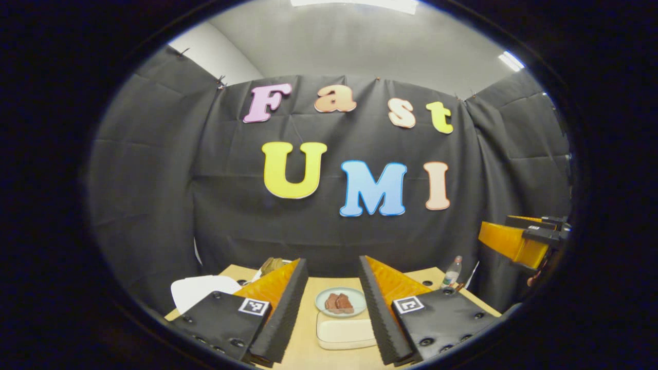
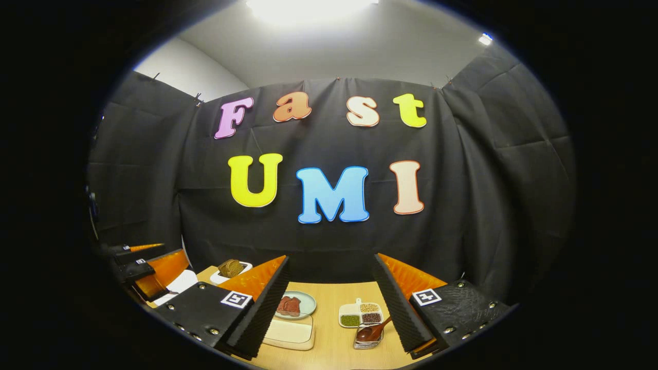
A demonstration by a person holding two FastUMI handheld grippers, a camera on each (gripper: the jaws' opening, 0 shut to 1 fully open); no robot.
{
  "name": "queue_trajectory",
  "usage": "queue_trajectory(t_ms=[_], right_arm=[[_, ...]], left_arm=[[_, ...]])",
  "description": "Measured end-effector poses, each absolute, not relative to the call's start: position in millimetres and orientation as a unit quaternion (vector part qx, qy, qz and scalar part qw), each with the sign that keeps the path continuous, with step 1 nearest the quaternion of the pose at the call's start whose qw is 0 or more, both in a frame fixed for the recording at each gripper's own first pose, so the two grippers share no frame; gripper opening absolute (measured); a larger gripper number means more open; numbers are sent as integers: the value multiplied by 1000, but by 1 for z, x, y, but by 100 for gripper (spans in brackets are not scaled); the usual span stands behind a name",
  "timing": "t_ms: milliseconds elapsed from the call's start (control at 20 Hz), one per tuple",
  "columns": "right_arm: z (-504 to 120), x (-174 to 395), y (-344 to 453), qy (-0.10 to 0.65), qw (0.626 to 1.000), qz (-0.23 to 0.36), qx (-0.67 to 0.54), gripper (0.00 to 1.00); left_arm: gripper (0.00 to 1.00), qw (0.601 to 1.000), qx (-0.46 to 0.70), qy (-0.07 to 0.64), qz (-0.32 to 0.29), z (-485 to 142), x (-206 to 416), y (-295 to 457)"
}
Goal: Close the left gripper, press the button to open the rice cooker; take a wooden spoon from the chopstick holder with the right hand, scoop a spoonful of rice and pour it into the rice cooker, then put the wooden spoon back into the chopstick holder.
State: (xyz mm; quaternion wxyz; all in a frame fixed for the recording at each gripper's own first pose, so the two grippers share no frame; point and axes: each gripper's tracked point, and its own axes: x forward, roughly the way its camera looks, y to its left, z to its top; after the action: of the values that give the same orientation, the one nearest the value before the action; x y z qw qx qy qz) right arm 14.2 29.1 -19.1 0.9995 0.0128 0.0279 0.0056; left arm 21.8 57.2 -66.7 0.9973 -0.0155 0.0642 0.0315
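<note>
Both the left claw (image 1: 329,303) and the right claw (image 2: 331,303) are held spread and empty above the counter (image 2: 334,344). The wooden spoon (image 2: 372,331) is seen resting in a clear holder (image 2: 367,339) near the right claw. The opening step is judged pending: the left claw must first be pressed together, then brought to the rice cooker (image 1: 198,290) at the counter's left edge.

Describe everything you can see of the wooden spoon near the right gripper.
The dark reddish-brown wooden spoon sits bowl-down in a small clear holder on the light wooden table. Its glossy rounded bowl faces the camera, and its handle tilts up to the right, passing behind the finger of the open right gripper. No grip on it can be seen.
</note>
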Motion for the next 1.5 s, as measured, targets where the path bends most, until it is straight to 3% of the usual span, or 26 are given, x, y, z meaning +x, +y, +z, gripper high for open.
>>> queue_trajectory(t_ms=[50,100,250,350,850,1250,1500], right_arm=[[-21,15,31,29,1000,8,9,98],[-22,17,32,30,999,9,6,98],[-30,21,35,39,999,13,6,97],[-34,23,38,44,999,15,4,98],[-64,38,48,79,996,23,-21,97],[-74,46,47,93,995,13,-21,98],[-75,47,48,91,995,15,-21,98]], left_arm=[[70,996,-18,77,34,-76,22,65],[52,995,-20,89,38,-85,21,75],[12,988,-39,133,70,-121,29,121],[8,981,-65,164,83,-144,22,146],[8,929,-138,291,181,-266,11,297],[8,907,-137,347,197,-311,16,315],[9,911,-100,346,201,-302,19,315]])
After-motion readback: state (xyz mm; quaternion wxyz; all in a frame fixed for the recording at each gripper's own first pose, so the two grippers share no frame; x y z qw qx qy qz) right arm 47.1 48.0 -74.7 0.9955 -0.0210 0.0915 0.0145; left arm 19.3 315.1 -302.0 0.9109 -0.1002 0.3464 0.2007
